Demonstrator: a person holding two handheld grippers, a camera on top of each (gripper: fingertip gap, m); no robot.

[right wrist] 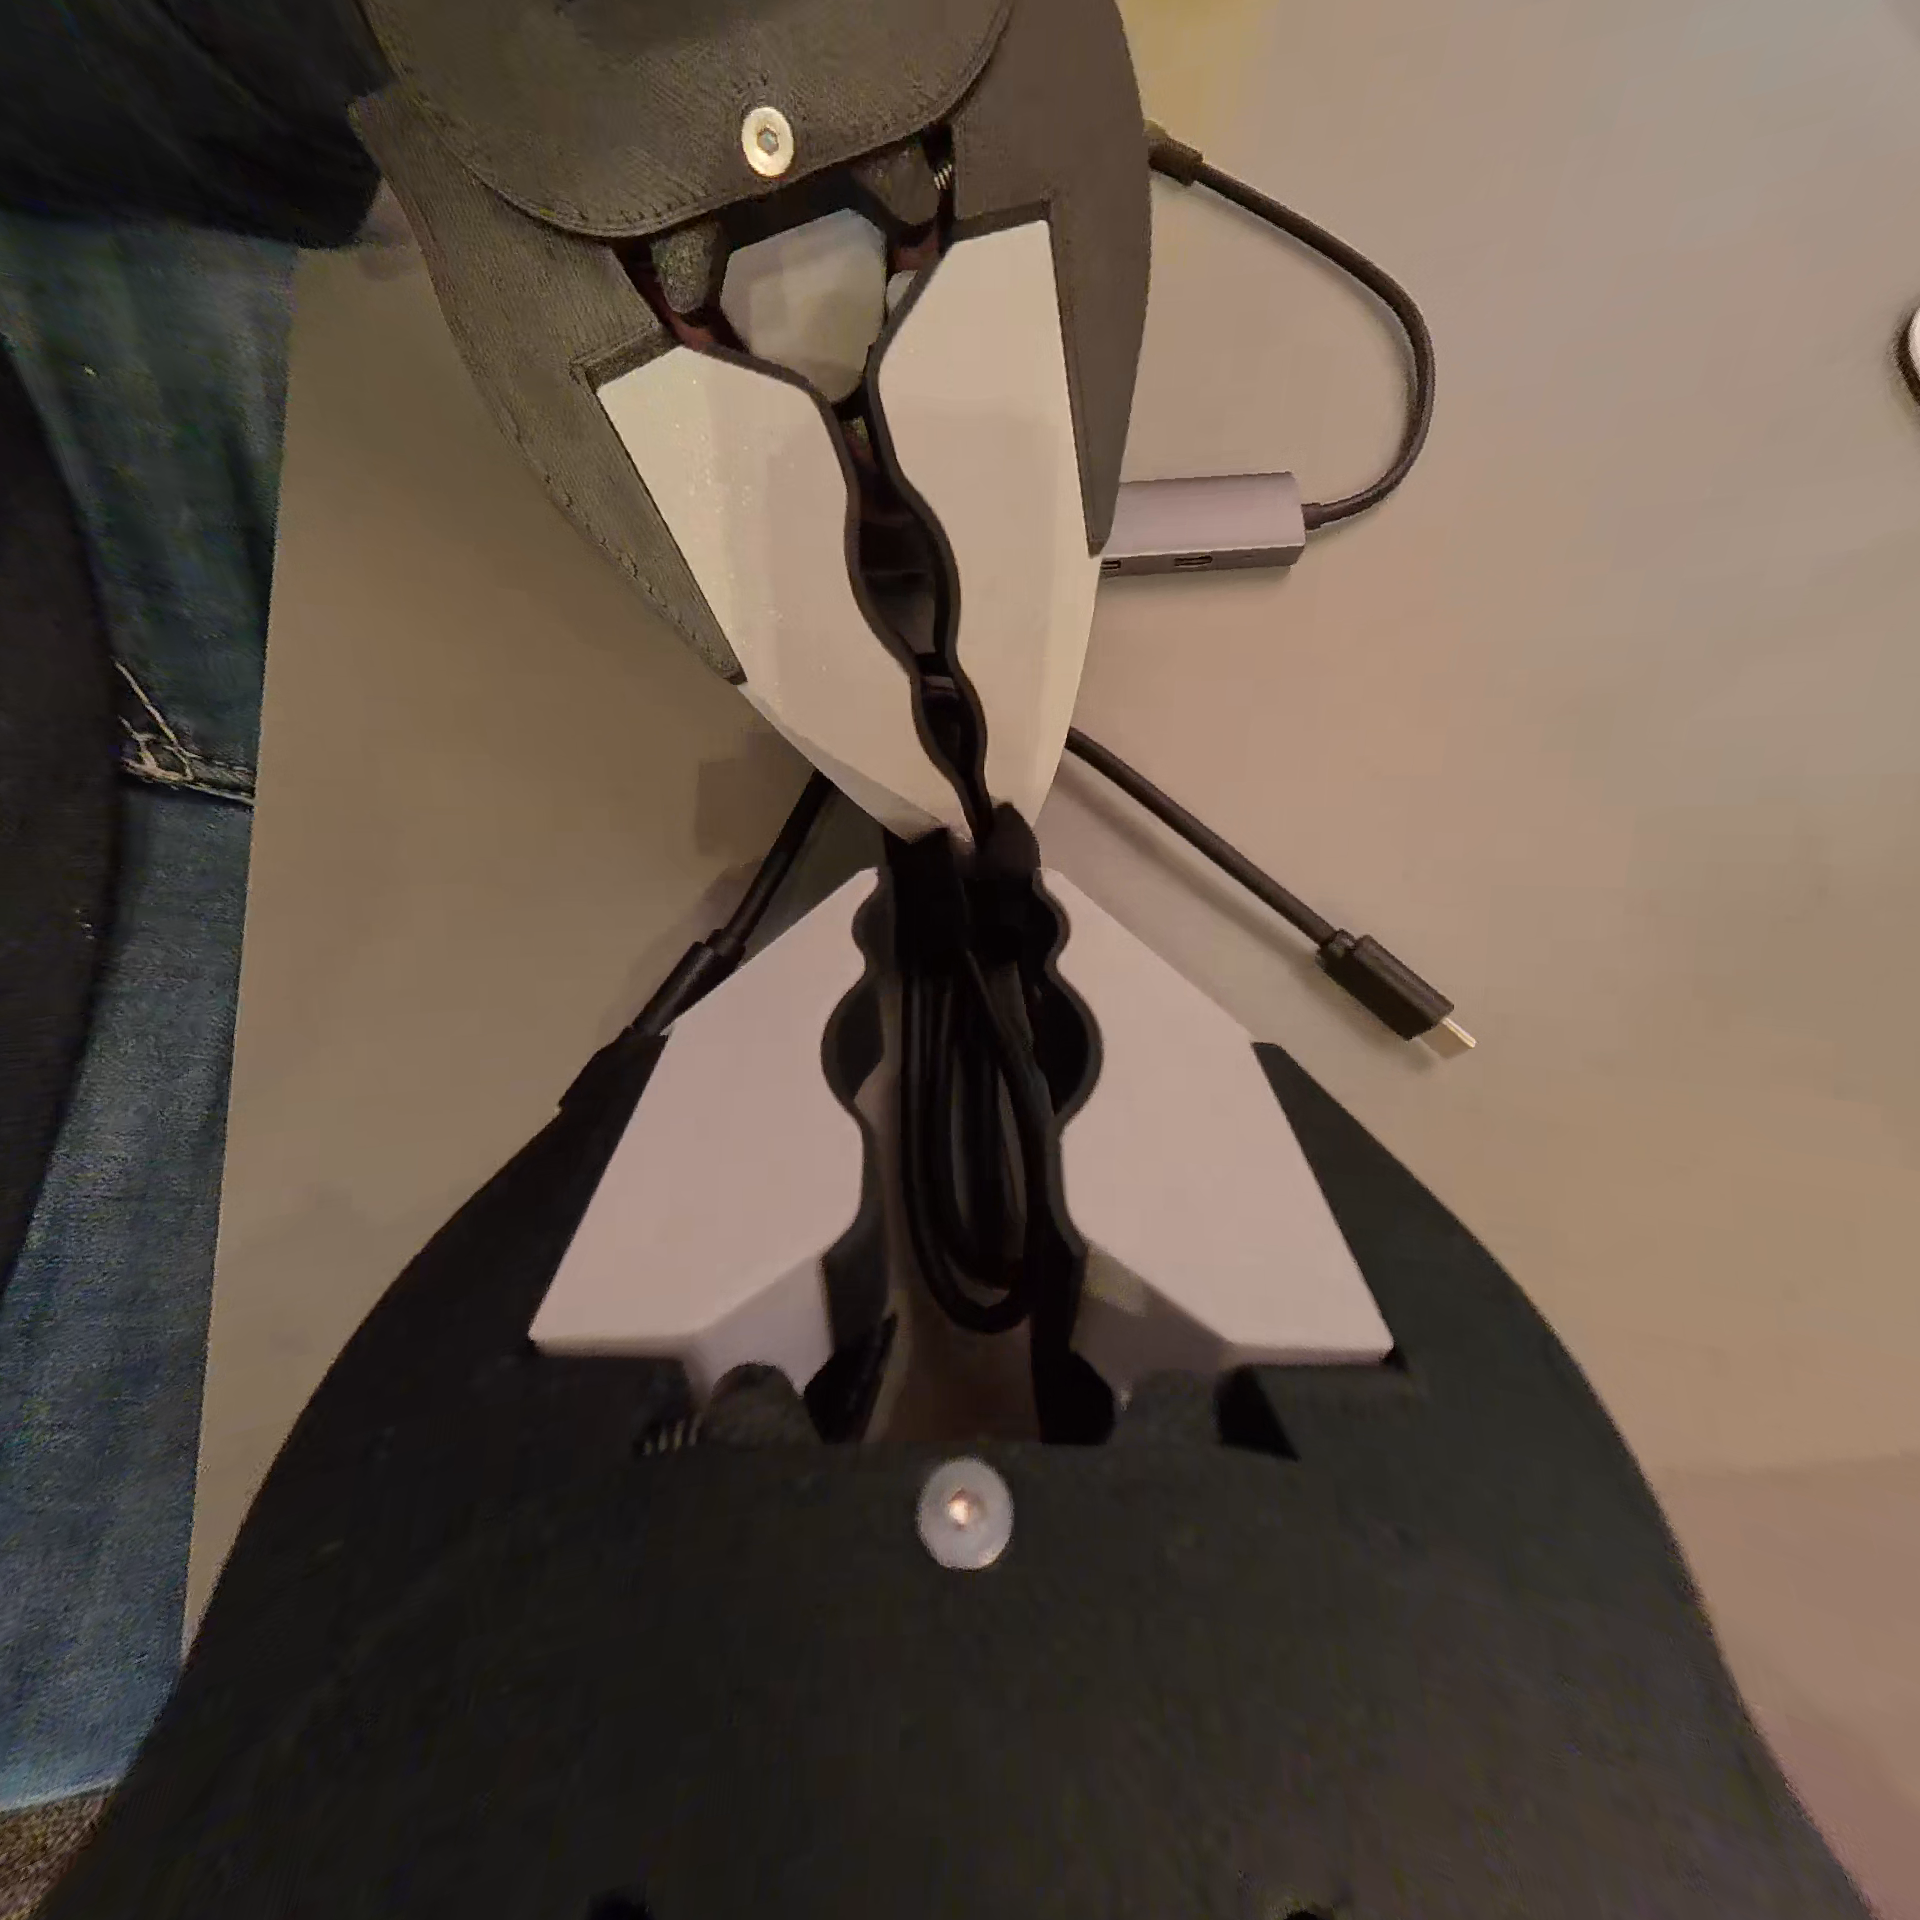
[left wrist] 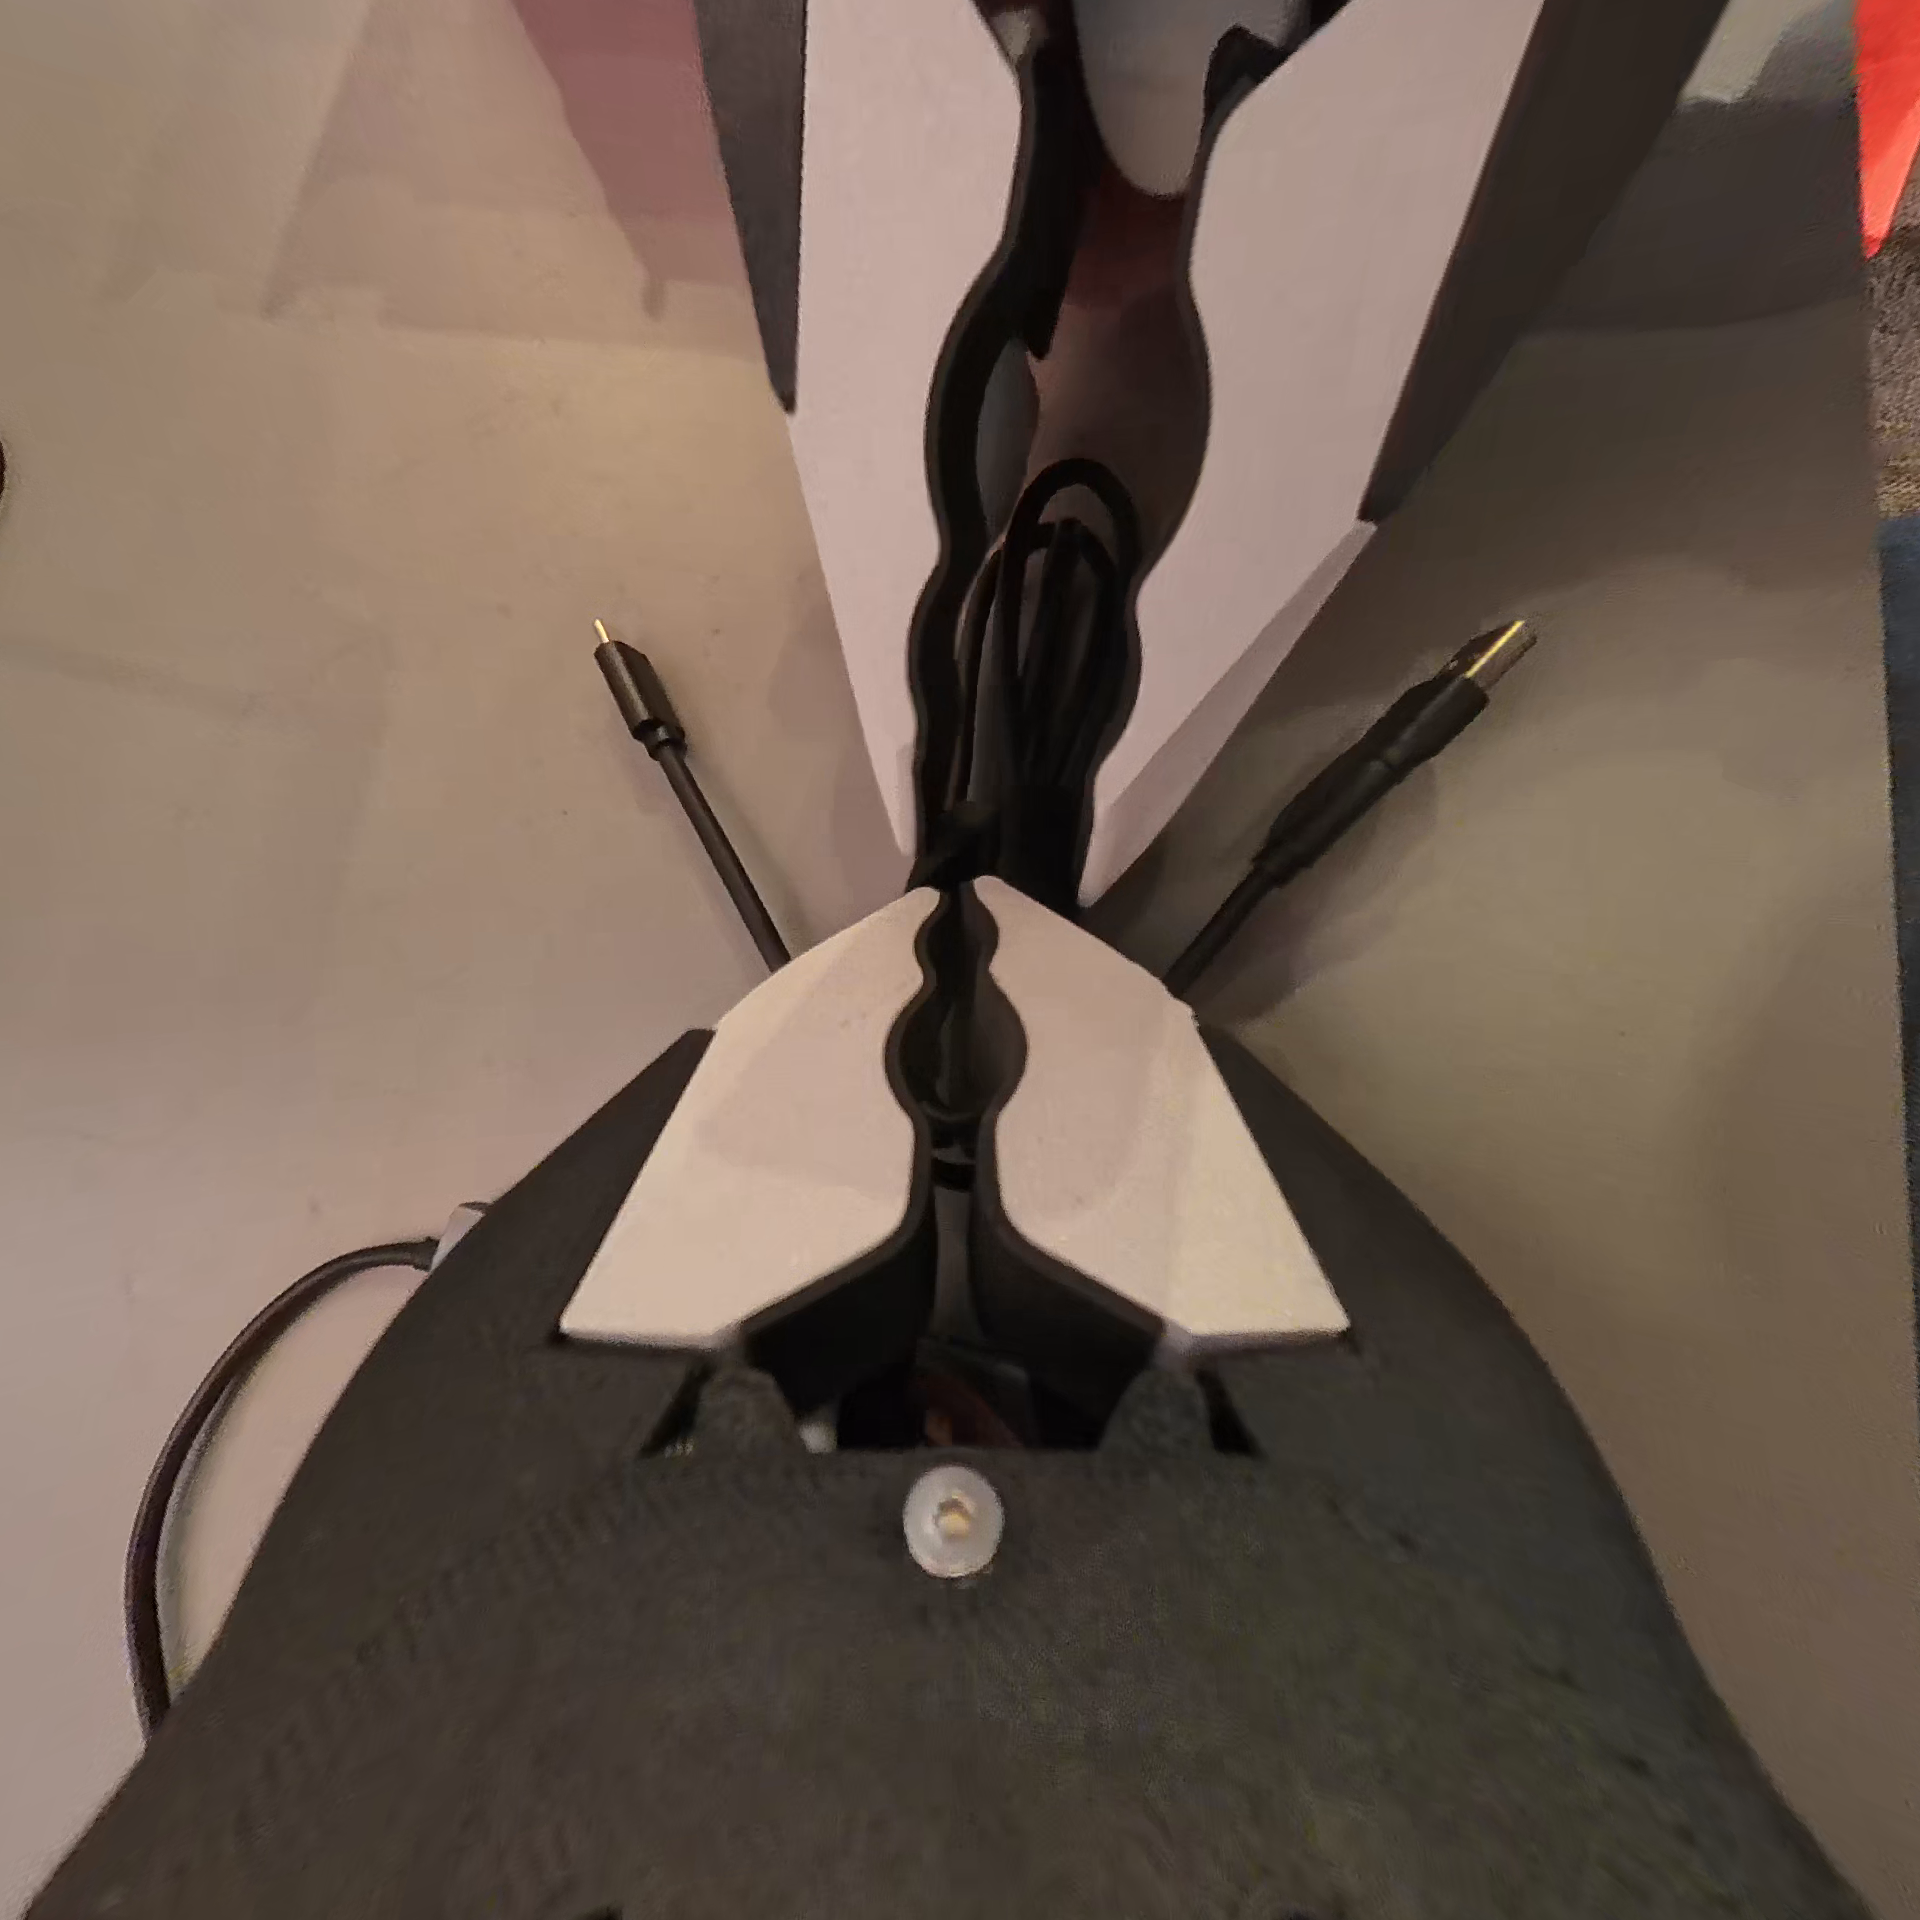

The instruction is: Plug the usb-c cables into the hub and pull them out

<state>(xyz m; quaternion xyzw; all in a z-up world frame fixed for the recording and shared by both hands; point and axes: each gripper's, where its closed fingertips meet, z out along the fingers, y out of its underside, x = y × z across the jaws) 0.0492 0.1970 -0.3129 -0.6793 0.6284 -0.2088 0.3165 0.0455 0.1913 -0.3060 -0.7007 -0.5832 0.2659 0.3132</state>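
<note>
A coiled black cable bundle (right wrist: pixel 966 1122) is held over the beige table (right wrist: pixel 1558 1247) by both grippers, tip to tip. My right gripper (right wrist: pixel 961 891) is shut around the coil. My left gripper (left wrist: pixel 956 891) is shut on the strapped end of the bundle; it comes down from the top of the right wrist view (right wrist: pixel 971 826). The right gripper comes down from the top of the left wrist view (left wrist: pixel 997 862). A USB-C plug (right wrist: pixel 1392 997) and a USB-A plug (left wrist: pixel 1496 649) stick out loose on either side. The grey hub (right wrist: pixel 1205 520) lies on the table behind the left gripper, with its ports facing this way.
The hub's own dark lead (right wrist: pixel 1403 343) loops across the table behind it. The table's edge runs down the left of the right wrist view, with a person's jeans (right wrist: pixel 104 935) beyond it. A red object (left wrist: pixel 1886 114) shows at the top right of the left wrist view. The tips of both grippers are at nearly the same place. The USB-C plug (right wrist: pixel 1392 997) sits 7 centimetres or so from the ends of my right fingers. It is also in sight in the left wrist view (left wrist: pixel 636 670).
</note>
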